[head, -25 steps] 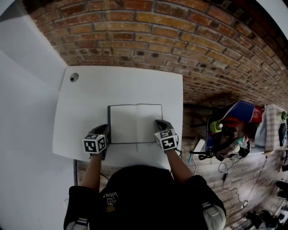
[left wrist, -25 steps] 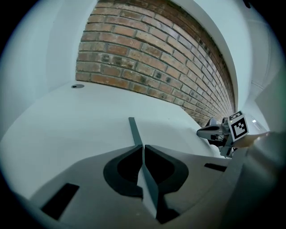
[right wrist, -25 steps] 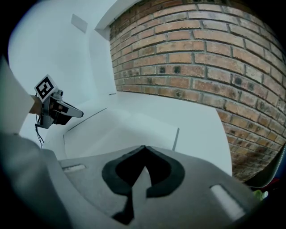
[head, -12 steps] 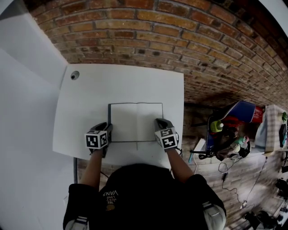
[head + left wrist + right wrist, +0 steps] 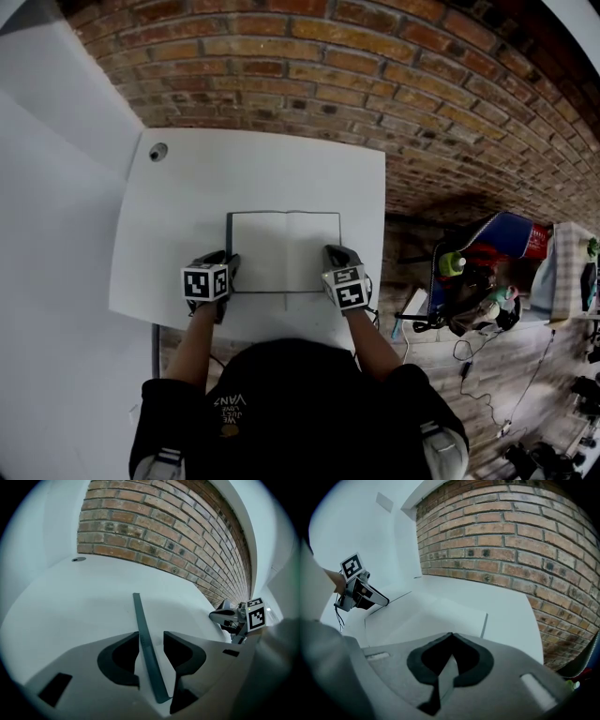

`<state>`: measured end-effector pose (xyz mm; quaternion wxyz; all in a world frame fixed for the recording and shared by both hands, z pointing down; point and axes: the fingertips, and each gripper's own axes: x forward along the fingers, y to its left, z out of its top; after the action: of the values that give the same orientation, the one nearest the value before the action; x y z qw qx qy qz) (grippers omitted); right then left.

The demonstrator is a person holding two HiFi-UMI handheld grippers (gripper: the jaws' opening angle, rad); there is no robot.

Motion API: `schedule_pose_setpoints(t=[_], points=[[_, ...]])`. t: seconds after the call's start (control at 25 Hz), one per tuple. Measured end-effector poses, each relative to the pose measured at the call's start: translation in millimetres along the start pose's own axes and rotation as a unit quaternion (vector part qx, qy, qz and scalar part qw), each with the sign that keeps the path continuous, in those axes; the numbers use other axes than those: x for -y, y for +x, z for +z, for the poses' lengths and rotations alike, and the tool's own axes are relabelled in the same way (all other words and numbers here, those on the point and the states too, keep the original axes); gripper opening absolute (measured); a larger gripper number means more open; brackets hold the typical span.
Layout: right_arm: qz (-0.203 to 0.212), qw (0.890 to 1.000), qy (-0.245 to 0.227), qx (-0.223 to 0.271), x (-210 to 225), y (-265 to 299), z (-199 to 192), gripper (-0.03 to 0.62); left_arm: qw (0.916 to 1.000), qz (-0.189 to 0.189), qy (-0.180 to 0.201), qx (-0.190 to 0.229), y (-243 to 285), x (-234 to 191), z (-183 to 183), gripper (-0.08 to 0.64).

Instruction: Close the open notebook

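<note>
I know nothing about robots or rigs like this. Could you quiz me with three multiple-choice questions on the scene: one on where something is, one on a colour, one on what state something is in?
1. Where does the notebook lie?
A. on the floor
B. on the white table
C. on a chair

2. What colour are its showing pages?
A. white
B. yellow
C. black

3. How is the notebook now?
A. shut
B. standing on edge
C. open, lying flat

Answers:
1. B: the table shows all round it in the head view.
2. A: both pages are plain white.
3. C: two pages spread out on either side of the centre fold.
</note>
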<state>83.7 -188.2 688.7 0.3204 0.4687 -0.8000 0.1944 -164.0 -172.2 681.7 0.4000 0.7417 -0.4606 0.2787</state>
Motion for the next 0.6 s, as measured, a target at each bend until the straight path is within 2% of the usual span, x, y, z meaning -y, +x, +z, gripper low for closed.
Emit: schedule_pose_setpoints(t=[0.16, 0.44, 0.6], points=[[0.0, 1.0, 0.0, -0.003, -0.1, 0.5, -0.5, -0.002, 0.9997, -0.009, -0.024, 0.005, -2.1, -0.4, 1.3, 0.173], [0.008, 0.998, 0.054, -0.016, 1.9, -1.4, 2.5, -0.002, 0.9991, -0.019, -0.037, 0.001, -0.2, 0.1, 1.6, 0.155], [0.019, 0.997, 0.053, -0.044, 2.4, 0.1, 0.2, -0.002, 0.9991, -0.017, -0.04, -0.002, 0.9, -0.1, 0.7, 0.153]])
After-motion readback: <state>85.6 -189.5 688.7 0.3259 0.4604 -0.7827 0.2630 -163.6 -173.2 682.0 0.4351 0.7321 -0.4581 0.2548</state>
